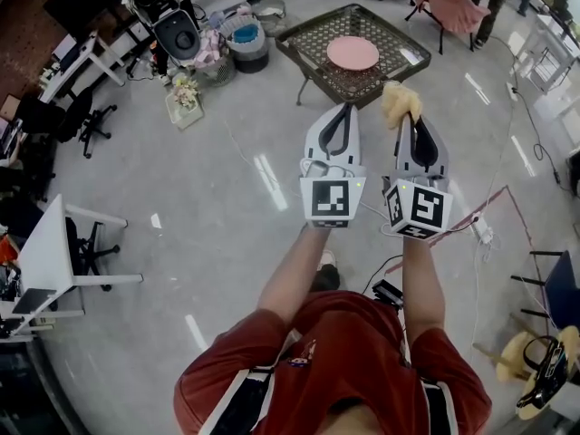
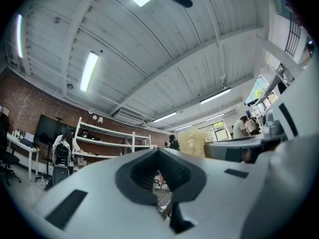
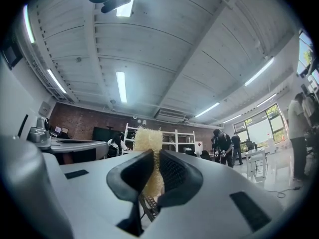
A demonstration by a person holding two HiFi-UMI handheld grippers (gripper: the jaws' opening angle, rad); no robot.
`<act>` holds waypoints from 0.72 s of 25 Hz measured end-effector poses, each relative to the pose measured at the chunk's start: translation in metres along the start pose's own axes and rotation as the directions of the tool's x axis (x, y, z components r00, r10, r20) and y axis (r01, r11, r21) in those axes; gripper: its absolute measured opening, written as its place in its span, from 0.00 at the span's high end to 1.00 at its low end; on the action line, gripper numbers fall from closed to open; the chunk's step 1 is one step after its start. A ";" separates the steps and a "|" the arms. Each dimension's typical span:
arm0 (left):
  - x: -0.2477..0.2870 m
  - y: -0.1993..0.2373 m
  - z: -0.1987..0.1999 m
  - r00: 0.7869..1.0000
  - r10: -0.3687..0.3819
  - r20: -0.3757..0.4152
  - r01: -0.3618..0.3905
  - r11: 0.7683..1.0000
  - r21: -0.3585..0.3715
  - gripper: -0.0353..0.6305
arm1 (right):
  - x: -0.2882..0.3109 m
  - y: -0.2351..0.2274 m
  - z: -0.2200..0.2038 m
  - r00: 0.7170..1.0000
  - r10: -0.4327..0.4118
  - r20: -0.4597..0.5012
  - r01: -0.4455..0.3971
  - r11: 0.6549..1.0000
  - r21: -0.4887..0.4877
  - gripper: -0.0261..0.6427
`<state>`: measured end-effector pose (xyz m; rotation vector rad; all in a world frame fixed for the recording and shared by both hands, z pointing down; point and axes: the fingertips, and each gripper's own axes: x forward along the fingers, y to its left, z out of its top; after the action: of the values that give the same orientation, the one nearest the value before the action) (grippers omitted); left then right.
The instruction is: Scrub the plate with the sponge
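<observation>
Head view puts you at the approach: your right tongs point(image 1: 410, 120) pinch the yellow sponge point(image 1: 400, 101), your left tongs point(image 1: 340, 109) are closed on nothing, and the pink plate point(image 1: 352, 53) lies well ahead of both on the lattice surface point(image 1: 400, 47), so next lower the sponge onto it.

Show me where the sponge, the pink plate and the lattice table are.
sponge point(image 1: 400, 102), head view, the yellow tuft sticking out past the jaws.
pink plate point(image 1: 352, 53), head view, its centre.
lattice table point(image 1: 308, 42), head view, bare top left of the plate.
</observation>
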<state>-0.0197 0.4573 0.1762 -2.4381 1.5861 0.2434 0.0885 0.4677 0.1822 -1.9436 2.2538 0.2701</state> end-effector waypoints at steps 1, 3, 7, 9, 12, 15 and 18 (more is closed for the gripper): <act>0.007 0.008 -0.003 1.000 0.002 -0.001 -0.002 1.000 -0.003 0.93 | 0.011 0.002 -0.002 1.000 -0.004 0.000 0.004 1.000 0.000 0.90; 0.021 0.022 -0.006 1.000 -0.001 -0.001 0.001 1.000 -0.007 0.93 | 0.029 0.007 -0.003 1.000 -0.011 0.006 0.011 1.000 -0.002 0.90; 0.046 0.038 -0.008 1.000 -0.024 0.012 0.024 1.000 -0.010 0.93 | 0.055 0.008 -0.001 0.999 -0.025 0.020 0.025 1.000 -0.011 0.90; 0.058 0.042 -0.010 1.000 -0.019 0.012 0.019 1.000 -0.024 0.93 | 0.066 0.003 -0.003 0.999 -0.032 0.020 0.032 0.999 -0.012 0.90; 0.075 0.042 -0.014 1.000 -0.020 0.014 0.020 1.000 -0.023 0.93 | 0.079 -0.008 -0.006 0.999 -0.042 0.022 0.042 0.999 -0.013 0.90; 0.091 0.042 -0.020 0.999 -0.032 0.011 0.032 0.999 -0.015 0.93 | 0.094 -0.017 -0.013 0.999 -0.049 0.022 0.049 0.999 -0.004 0.90; 0.108 0.049 -0.032 0.999 -0.032 0.001 0.032 0.999 -0.008 0.93 | 0.112 -0.022 -0.023 0.998 -0.053 0.020 0.053 0.999 0.000 0.90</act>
<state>-0.0206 0.3342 0.1748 -2.4669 1.5476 0.2457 0.0935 0.3513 0.1781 -1.9881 2.1866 0.2833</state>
